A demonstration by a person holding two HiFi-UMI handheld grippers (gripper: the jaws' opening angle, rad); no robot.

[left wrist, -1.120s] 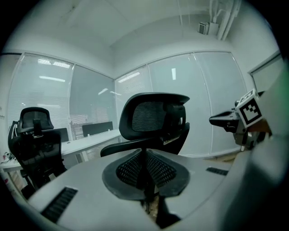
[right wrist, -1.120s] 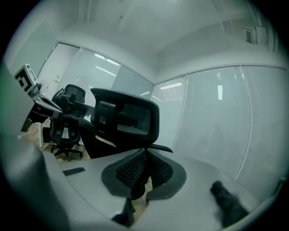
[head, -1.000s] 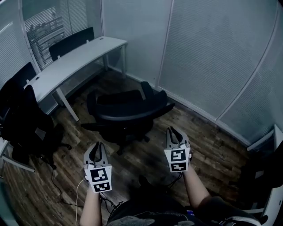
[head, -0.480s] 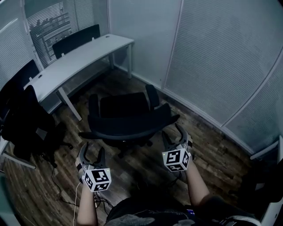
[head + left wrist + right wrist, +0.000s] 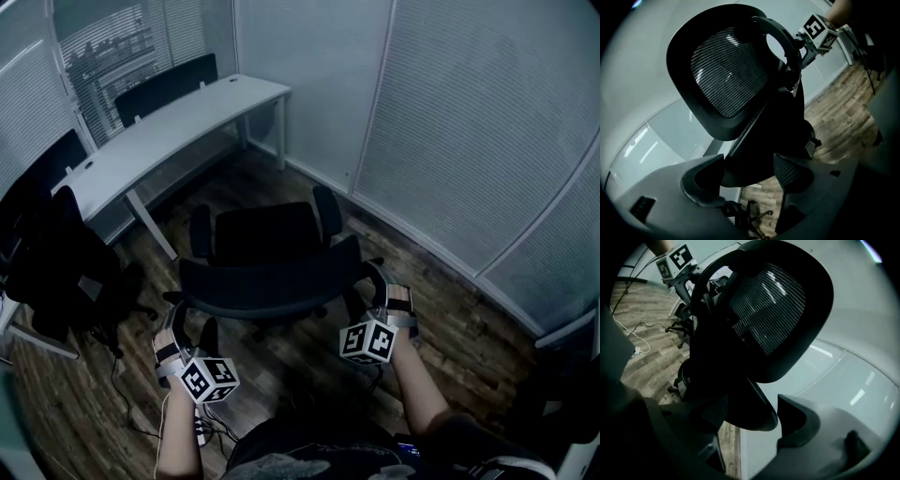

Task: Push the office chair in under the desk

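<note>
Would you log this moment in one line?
approach | left tongs, right tongs: just opening, wide, backrest seen between each, not gripped | office chair: not yet under desk

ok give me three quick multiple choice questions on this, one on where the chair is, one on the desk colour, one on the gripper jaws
1. Where is the office chair relative to the desk?
A) tucked under it
B) out on the floor, clear of it
C) tipped over against it

2. What colour is the desk top?
A) white
B) red
C) black

3. How do the jaws of the left gripper and right gripper stand?
A) both shut
B) both apart
C) one shut, one apart

Answers:
1 B: bare floor shows between the chair and the desk.
2 A: the top shows white in the head view.
3 B: both pairs have just been opening, and the chair's back sits between each pair with the pads apparently not pressing on it.
</note>
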